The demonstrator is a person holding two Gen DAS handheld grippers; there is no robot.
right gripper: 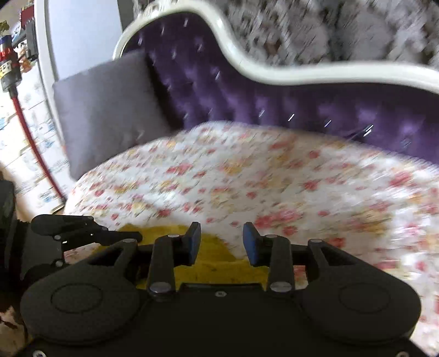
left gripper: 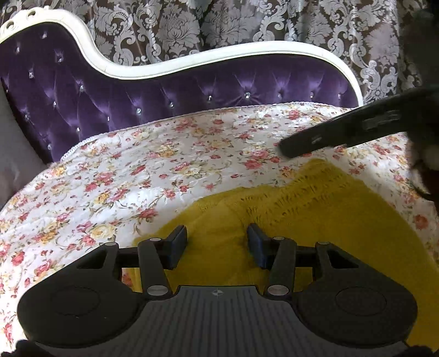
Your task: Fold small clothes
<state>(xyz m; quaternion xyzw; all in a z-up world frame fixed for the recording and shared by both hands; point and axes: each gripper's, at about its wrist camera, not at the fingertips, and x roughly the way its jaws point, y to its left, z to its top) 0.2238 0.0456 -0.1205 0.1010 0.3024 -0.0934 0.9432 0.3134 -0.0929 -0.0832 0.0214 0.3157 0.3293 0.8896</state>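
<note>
On my far left I've got the grey cushion [right gripper: 109,109] propped against the purple tufted backrest [left gripper: 192,93] with its white frame [left gripper: 219,52]. The right-wrist view is smeared with blur. Over the seat lies the floral bedspread [left gripper: 137,170], and on it the yellow knit garment [left gripper: 343,219], spread flat at the near edge — ribbed trim towards the backrest. My left gripper [left gripper: 216,241] hangs over the garment's left part, jaws parted wide, nothing between the blue pads [left gripper: 179,241]. Moving right, my right gripper [right gripper: 221,241] is above the garment's far edge, where the yellow meets the florals — jaws apart too, holding nothing. In the left-wrist view it shows as a dark blurred bar above the bedspread just past the knit. Patterned curtains [left gripper: 247,24] hang behind.
</note>
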